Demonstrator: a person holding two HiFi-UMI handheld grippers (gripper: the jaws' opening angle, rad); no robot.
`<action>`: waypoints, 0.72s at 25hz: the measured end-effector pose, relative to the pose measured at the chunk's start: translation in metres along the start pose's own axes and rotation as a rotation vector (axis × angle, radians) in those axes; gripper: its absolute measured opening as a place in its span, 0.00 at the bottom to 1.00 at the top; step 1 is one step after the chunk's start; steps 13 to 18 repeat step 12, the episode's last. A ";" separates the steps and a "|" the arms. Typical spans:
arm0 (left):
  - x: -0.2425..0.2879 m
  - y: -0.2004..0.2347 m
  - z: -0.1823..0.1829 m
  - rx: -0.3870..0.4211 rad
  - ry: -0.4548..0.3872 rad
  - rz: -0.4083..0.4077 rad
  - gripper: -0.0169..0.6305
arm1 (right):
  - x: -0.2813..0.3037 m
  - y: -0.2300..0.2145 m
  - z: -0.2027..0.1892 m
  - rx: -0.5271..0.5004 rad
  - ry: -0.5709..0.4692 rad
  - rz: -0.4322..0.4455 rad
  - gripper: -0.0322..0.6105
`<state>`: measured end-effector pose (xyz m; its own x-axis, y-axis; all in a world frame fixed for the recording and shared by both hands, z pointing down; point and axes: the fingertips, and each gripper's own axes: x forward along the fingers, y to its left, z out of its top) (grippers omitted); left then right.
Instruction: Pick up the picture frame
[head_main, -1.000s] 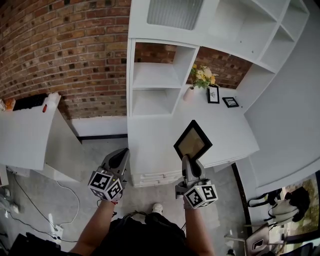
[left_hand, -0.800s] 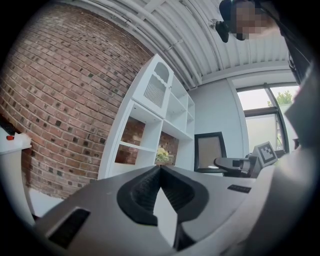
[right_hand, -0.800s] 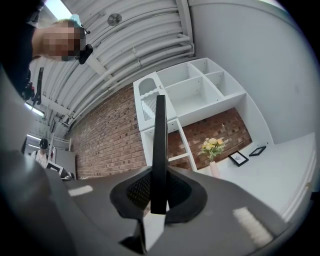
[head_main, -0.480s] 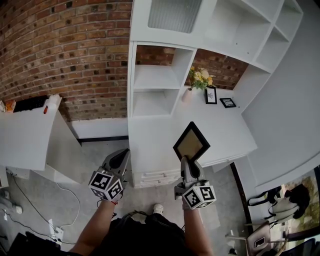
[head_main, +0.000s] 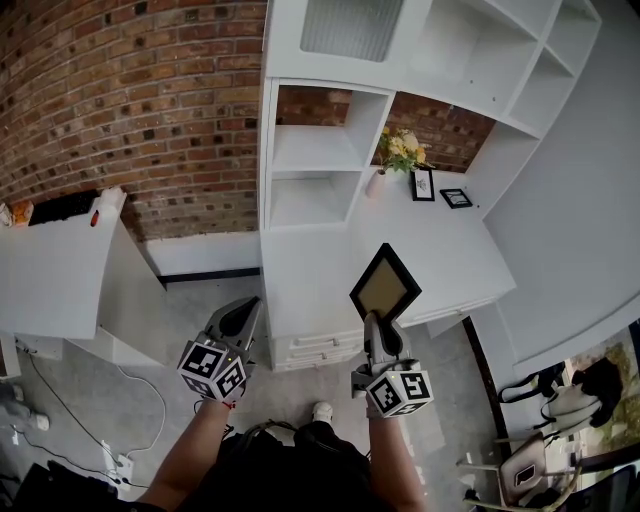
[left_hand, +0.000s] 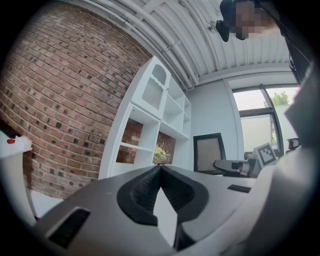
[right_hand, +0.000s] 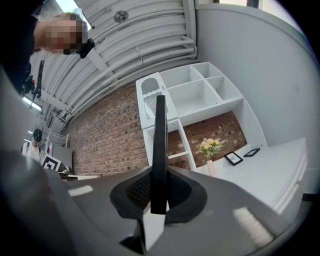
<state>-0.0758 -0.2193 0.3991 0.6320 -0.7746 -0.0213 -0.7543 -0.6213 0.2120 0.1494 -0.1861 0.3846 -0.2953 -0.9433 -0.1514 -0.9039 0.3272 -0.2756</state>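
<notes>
A black picture frame (head_main: 386, 283) with a tan panel hangs in the air over the front of the white desk (head_main: 320, 270), standing on one corner. My right gripper (head_main: 380, 322) is shut on its lower corner. In the right gripper view the picture frame (right_hand: 159, 150) shows edge-on, upright between the pads. From the left gripper view the picture frame (left_hand: 208, 154) appears to the right. My left gripper (head_main: 240, 318) hangs left of the desk, over the floor; its jaws are shut with nothing between them, as the left gripper (left_hand: 160, 167) itself shows.
A white shelf unit (head_main: 320, 160) stands on the desk against the brick wall. A vase of flowers (head_main: 395, 160) and two small framed pictures (head_main: 424, 185) sit at the desk's back right. A white cabinet (head_main: 60, 270) stands at the left. Cables (head_main: 130, 400) lie on the floor.
The desk and shelves have shifted slightly in the head view. The right gripper keeps its hold on the frame, and the left gripper stays shut.
</notes>
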 end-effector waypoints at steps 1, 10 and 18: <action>-0.001 0.000 0.000 0.000 0.002 -0.003 0.02 | -0.001 0.001 -0.001 0.000 0.000 -0.003 0.10; -0.010 -0.004 -0.001 0.008 0.008 -0.033 0.02 | -0.010 0.006 -0.001 -0.008 -0.007 -0.032 0.10; -0.011 -0.002 0.000 0.010 0.008 -0.036 0.02 | -0.010 0.006 -0.001 -0.008 -0.009 -0.038 0.10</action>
